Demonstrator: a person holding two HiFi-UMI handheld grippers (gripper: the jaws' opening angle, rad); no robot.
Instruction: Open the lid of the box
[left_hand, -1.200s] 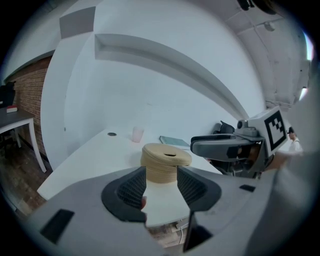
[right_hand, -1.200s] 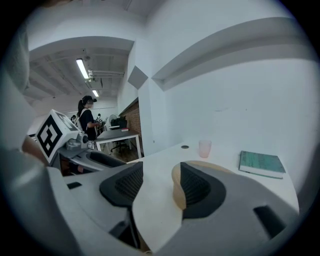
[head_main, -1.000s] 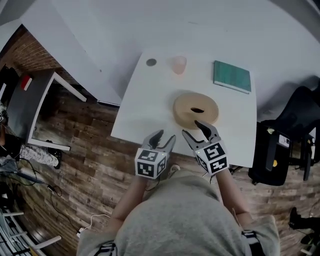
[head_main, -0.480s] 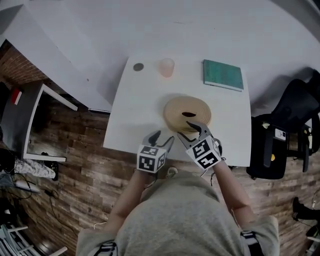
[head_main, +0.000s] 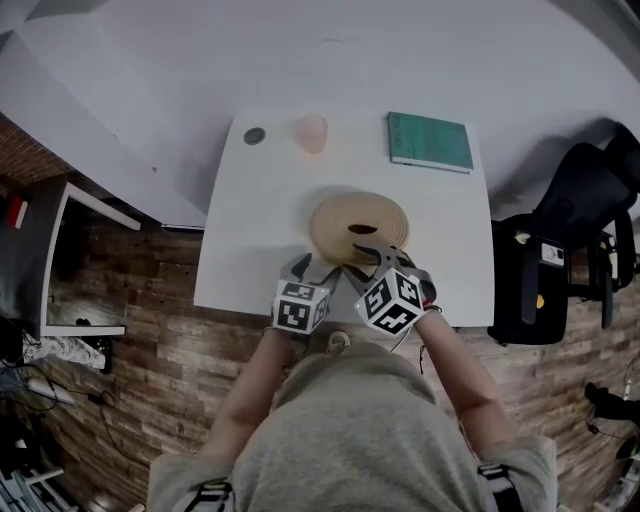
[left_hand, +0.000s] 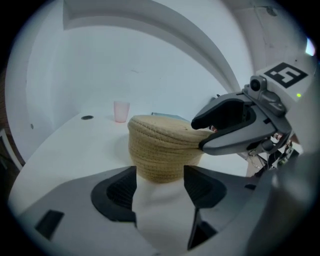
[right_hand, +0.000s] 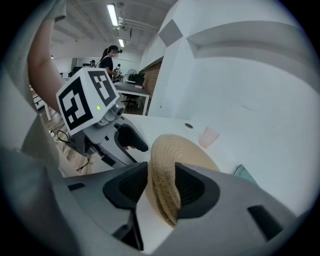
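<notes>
A round woven straw box (head_main: 358, 225) with a domed lid stands in the middle of the white table (head_main: 245, 250). My right gripper (head_main: 362, 262) is at its near rim. In the right gripper view the lid's edge (right_hand: 167, 172) lies between the closing jaws, and both pads look to be against the weave. From the left gripper view, one right finger (left_hand: 220, 107) lies over the lid top and the other against its side. My left gripper (head_main: 312, 266) hovers just left of it at the table's front edge; its jaws are opening, with only bare table between them and the box (left_hand: 160, 150) a little ahead.
At the table's far side stand a pink cup (head_main: 311, 132), a small dark disc (head_main: 255, 136) and a green book (head_main: 430, 141). A black chair with a bag (head_main: 555, 270) stands right of the table. Wooden floor lies below the front edge.
Both grippers moved forward to the box. The right one went from hovering short of it to straddling the lid's near rim, and its jaws narrowed. The left one came up beside it.
</notes>
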